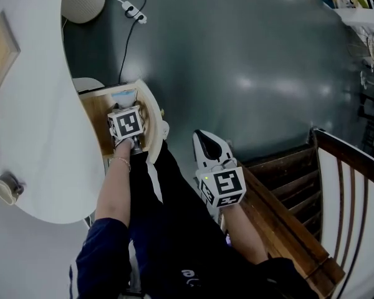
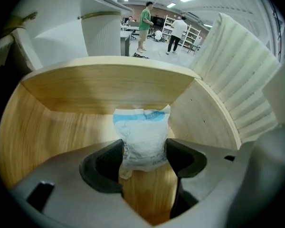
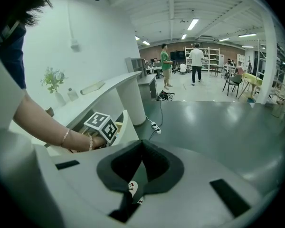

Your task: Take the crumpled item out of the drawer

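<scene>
dark trousers [image 1: 174,229] fill the bottom of the head view, over a grey floor [image 1: 255,61]. to their left lies a white curved surface [image 1: 37,136], with a rounded wooden drawer [image 1: 154,120] standing open at its edge. left tongs [image 2: 143,156] point steeply down into the drawer, spread wide, one pad on each side of the packet [image 2: 142,134], not clearly squeezing it. right tongs [image 3: 141,146] hang above the floor beside the trousers, pressed together and empty. the packet, crumpled, white with a blue band, rests on the drawer's bottom near its back wall.
</scene>
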Motion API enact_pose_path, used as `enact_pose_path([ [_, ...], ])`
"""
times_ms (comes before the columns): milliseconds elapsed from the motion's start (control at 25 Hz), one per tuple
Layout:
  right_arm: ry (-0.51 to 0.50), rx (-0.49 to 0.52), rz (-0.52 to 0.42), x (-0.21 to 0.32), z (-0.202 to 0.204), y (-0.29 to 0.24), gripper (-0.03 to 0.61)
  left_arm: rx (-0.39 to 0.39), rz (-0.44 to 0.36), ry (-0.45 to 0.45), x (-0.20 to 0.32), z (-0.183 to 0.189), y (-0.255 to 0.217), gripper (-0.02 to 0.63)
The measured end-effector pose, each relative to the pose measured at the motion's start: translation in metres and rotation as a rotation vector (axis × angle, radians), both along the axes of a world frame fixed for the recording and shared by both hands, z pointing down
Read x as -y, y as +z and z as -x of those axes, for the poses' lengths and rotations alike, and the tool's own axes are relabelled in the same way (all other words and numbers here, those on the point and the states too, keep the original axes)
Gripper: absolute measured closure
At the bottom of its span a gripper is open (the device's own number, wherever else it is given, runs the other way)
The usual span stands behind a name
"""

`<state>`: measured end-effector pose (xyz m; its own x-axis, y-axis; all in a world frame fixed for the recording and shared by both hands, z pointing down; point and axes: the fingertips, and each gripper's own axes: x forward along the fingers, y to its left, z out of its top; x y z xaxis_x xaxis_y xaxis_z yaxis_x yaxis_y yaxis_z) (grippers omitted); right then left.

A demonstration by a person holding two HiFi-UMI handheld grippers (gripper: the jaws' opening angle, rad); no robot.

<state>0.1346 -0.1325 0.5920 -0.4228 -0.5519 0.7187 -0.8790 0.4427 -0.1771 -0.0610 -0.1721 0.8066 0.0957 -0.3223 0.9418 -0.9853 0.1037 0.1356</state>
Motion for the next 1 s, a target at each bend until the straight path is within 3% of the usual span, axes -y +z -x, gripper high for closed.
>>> enact_pose_path([
  [160, -0.011, -0.008, 0.003, -0.002, 0.002, 0.002, 0.571, 0.004, 0.039, 0.001, -0.006, 0.0, 0.003, 0.332],
  [320, -0.017, -0.01, -0.002, 0.0, 0.006, 0.001, 0.571, 0.012, 0.072, -0.019, -0.01, 0.006, 0.003, 0.421],
  [440, -0.016, -0.01, -0.007, 0.003, 0.006, 0.0, 0.571, 0.027, 0.069, -0.008, -0.009, 0.009, 0.001, 0.451],
  [1000, -0.034, 0.012, -0.044, 0.013, 0.015, -0.018, 0.571, 0.025, 0.093, -0.002, -0.015, 0.004, -0.026, 0.476],
])
